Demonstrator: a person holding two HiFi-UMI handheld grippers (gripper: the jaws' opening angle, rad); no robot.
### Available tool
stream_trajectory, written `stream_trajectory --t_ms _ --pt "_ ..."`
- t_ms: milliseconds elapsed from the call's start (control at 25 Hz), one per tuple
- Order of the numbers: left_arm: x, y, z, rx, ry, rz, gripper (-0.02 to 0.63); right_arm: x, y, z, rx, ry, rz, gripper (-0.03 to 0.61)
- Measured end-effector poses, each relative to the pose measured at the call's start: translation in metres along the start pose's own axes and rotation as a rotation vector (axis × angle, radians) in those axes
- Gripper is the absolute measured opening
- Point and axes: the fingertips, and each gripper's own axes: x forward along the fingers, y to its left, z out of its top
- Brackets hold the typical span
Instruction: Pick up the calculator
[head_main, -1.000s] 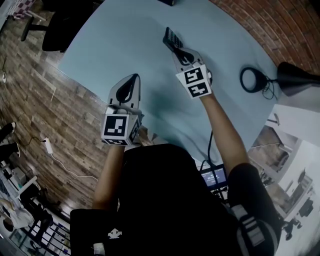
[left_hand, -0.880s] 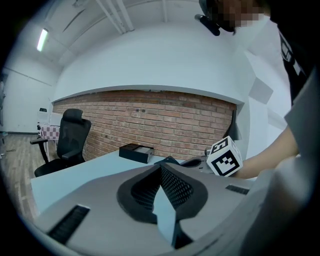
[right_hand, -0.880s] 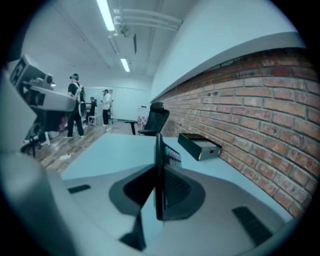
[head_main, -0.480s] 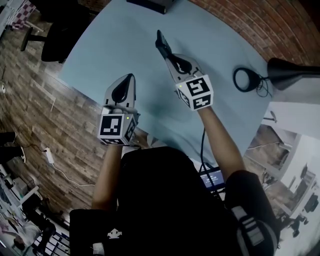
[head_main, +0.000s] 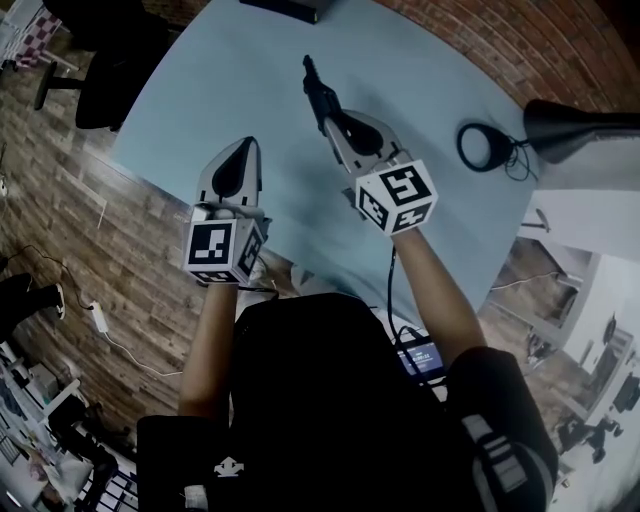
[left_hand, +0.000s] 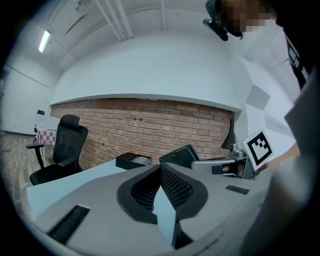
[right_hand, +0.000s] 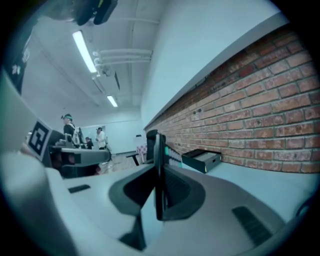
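Grey left tool (head_main: 244, 148) sits nearest, jaws pressed together, nothing between them, hanging over the near edge of the pale blue worktop (head_main: 200, 90). It has no part in the grasp. Right tool (head_main: 328, 112) is a bit further out, jaws pinching the calculator (right_hand: 159, 147) by its lower end. The calculator stands on edge between the pads, keys facing sideways, top end poking out past the tips. In the right gripper view it looks clear of the worktop, nothing under it.

Step in hand: pick-up, judged basically done; the grasp is made and the calculator is in the air. The next move calls for holding the pinch steady and keeping the calculator upright. The grip is only on one end, so a twist could let it pivot or slip.

Further out, a black lamp (head_main: 570, 125) with its ring base (head_main: 480, 147) is off to the right, well apart. A black box (head_main: 290, 8) lies at the far edge by the brick wall (head_main: 520, 40).
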Motion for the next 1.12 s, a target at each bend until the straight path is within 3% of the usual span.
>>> stream_trajectory --t_ms 640,1120 --pt "-0.001 -0.012 0.023 0.011 -0.07 -0.063 0.009 -0.031 0.017 0.021 0.069 -0.07 -0.03 0.048" --pt "-0.033 0.004 0.035 0.024 -0.104 -0.133 0.008 -0.041 0.057 0.04 0.054 -0.117 -0.098 0.048"
